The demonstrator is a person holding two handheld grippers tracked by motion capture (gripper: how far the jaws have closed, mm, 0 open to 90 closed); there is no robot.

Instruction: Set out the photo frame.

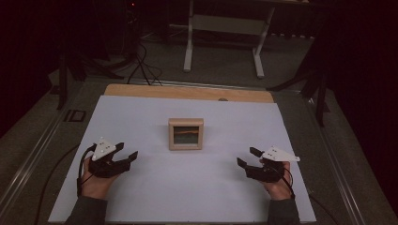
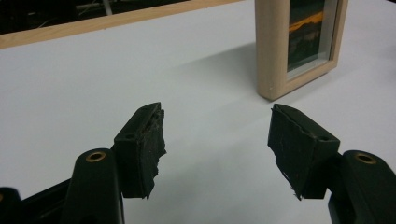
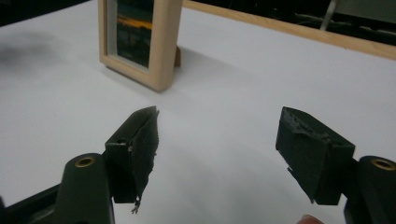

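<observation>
I held one pair of tongs in each hand over a pale sheet that covered the table, and a strip of bare wood showed along the table's far edge. One thing stood on the sheet: a small wooden picture frame, upright at the middle, a little nearer the far edge than the near one. My left gripper hovered low near the left edge and my right gripper near the right edge, each well apart from the frame, with open sheet on every side of it and between my two hands. Both pairs of jaws stood wide apart with nothing between them. From above, the frame faced me squarely and showed a dark picture with an orange band. The left gripper view showed the frame from its left side, up and to the right of my worn black pads. The right gripper view showed the frame from the other side, with a small stand behind it. Beyond the table, the high view showed two white legs of another table on the dark floor.
</observation>
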